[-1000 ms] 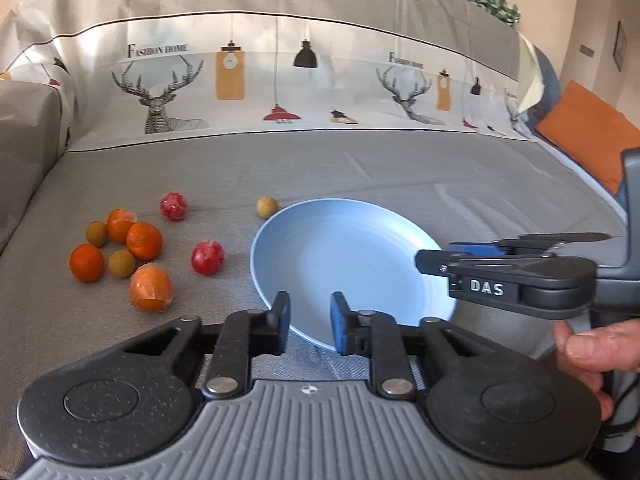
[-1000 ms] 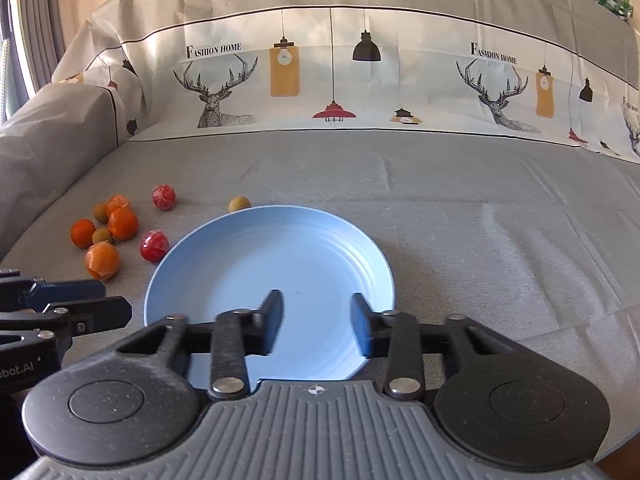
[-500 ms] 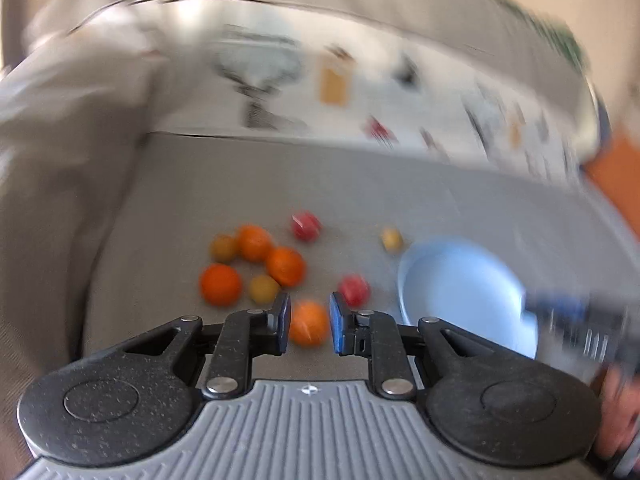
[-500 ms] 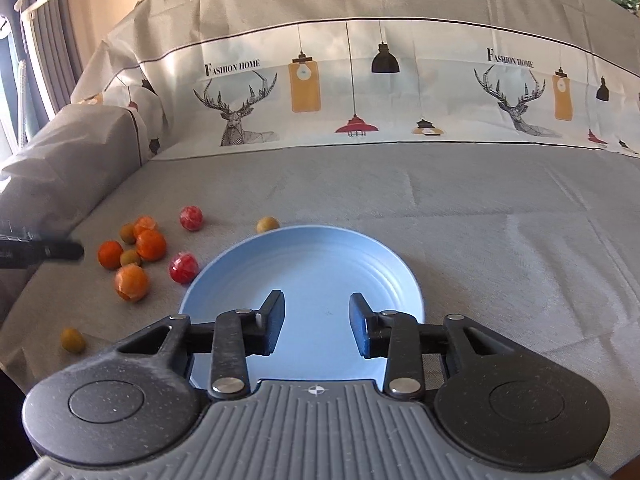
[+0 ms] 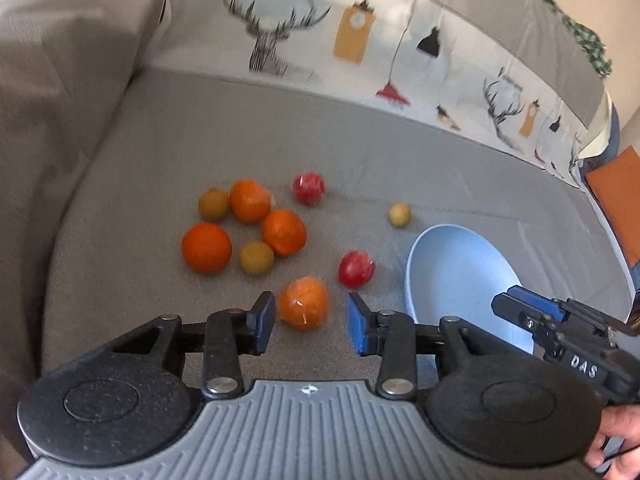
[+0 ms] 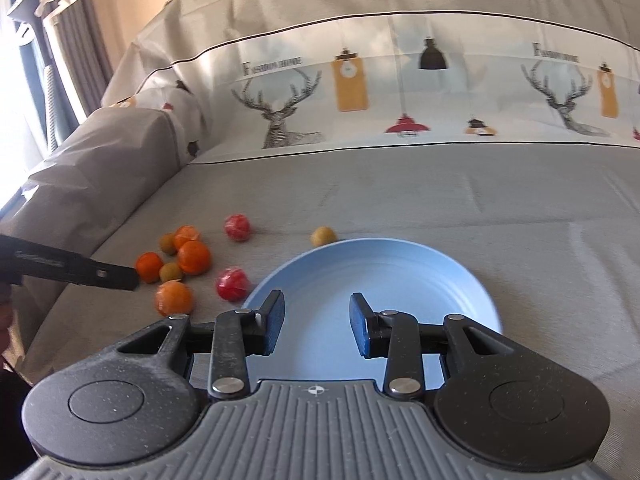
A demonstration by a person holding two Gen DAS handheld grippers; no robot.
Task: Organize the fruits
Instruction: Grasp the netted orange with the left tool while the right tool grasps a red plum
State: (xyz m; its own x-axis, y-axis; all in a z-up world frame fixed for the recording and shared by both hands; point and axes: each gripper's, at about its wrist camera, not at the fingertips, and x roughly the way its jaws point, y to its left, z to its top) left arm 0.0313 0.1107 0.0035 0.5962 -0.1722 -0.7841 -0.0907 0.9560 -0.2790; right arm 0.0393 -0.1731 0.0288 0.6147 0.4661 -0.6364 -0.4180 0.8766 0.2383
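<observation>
Farthest left of the left gripper (image 5: 311,322) lies a cluster of fruit on the grey sofa cover (image 5: 160,140): a round orange (image 5: 206,247), a small olive-brown fruit (image 5: 213,203) beyond it, then a second orange (image 5: 250,201), a third orange (image 5: 284,232) and another brownish fruit (image 5: 256,257) tucked between them. All of these sit ahead of the gripper and off to its left, close together, some touching.

Straight ahead, the left gripper stands wide open with nothing in its grasp. A wrapped orange (image 5: 304,302) lies between its two blue pads, nearer the left pad; whether it touches that pad cannot be told. Just past the right pad rests a red fruit (image 5: 356,268), and farther ahead a second red fruit (image 5: 308,188), well apart from the first. A small yellow fruit (image 5: 399,215) lies ahead and to the right, just beside the far rim of the blue plate (image 5: 460,264).

The plate sits to the right of the left gripper, bare of fruit. In the right wrist view the right gripper (image 6: 317,327) hangs over the plate's near half, its jaws spread wide and holding nothing. From the left gripper's side, that gripper's dark body shows at the right edge, over the plate's near rim. Behind everything runs a printed backrest cover (image 6: 360,92) with deer and lamps.
</observation>
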